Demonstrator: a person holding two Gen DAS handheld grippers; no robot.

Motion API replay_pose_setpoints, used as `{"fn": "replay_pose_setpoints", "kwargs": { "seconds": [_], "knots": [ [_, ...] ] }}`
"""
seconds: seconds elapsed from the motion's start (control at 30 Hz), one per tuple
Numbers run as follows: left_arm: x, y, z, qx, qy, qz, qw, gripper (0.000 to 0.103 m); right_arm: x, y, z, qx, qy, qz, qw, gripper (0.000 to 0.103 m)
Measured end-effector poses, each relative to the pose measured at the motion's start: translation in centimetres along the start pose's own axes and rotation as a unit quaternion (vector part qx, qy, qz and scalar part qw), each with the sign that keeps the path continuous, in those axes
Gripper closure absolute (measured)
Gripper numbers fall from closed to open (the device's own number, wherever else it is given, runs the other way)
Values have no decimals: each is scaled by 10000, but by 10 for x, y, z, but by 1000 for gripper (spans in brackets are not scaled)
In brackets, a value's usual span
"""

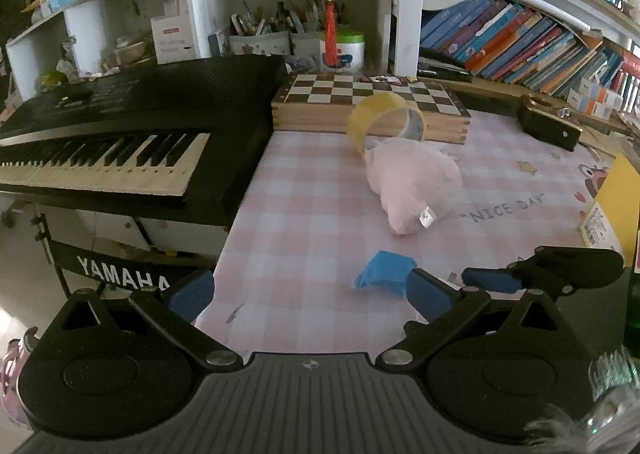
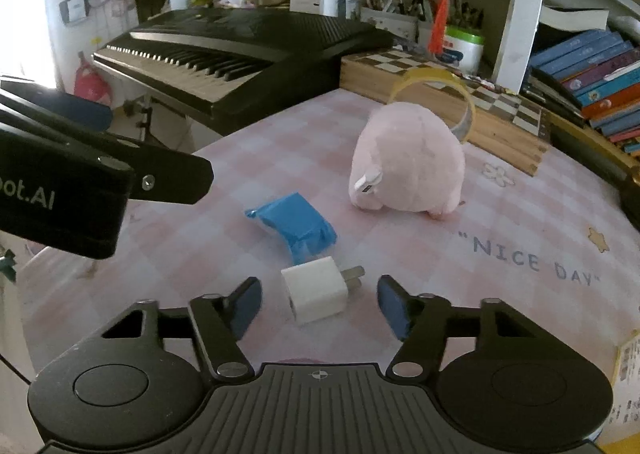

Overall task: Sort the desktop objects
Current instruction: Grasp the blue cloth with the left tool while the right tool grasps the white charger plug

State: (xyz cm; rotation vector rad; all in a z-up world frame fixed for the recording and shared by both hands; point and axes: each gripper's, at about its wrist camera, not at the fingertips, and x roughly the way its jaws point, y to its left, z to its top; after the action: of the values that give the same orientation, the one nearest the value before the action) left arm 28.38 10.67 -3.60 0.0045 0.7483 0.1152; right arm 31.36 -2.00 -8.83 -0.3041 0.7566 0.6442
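My right tool point(image 2: 319, 304) stands wide, its blue-padded fingers either side of a small white charger cube point(image 2: 315, 291) with smooth, rounded corners and two metal prongs; neither pad touches it. Just beyond the cube lies a crumpled blue wrapper point(image 2: 294, 220), creased and matte, and farther in sits a soft pink plush toy point(image 2: 408, 160), round-bodied with a white fabric tag. Behind it a glossy yellow tape roll point(image 2: 434, 92) stands on edge, leaning at a wooden chessboard box point(image 2: 440, 94) with a checkered top along the far edge of the surface point(image 2: 560, 214), which wears a pink gingham cloth lettered "NICE DAY". My left tool point(image 1: 310, 296) is also wide and holds nothing, hovering over the near left edge of the surface, the wrapper just ahead of its right pad. A black keyboard point(image 1: 120, 126) flanks the left edge. Bare cloth lies between the toy and the right edge.
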Motion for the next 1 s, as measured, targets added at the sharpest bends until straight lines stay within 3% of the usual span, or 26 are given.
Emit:
{"fn": "replay_pose_setpoints", "kwargs": {
  "seconds": [0.03, 0.1, 0.47, 0.73, 0.9, 1.0],
  "knots": [
    [2, -1, 1, 9, 14, -8, 10000, 0, 1, -2, 0, 31, 15, 53, 10000, 58],
    [7, -3, 3, 40, 38, -49, 10000, 0, 0, -5, 0, 44, 21, 176, 9998, 68],
    [53, -31, 12, 457, 241, -388, 9979, 3, -27, -32, -8, 263, 152, -351, 9989, 68],
    [83, -48, 7, 821, 586, -701, 9924, 40, -37, -37, -14, 371, 154, -462, 9981, 68],
    [86, -44, 4, 729, 613, -892, 9915, 62, -41, -38, -15, 400, 154, -530, 9977, 68],
    [82, -45, 3, 709, 622, -911, 9914, 66, -45, -38, -15, 436, 115, -611, 9971, 68]
  ]
}}
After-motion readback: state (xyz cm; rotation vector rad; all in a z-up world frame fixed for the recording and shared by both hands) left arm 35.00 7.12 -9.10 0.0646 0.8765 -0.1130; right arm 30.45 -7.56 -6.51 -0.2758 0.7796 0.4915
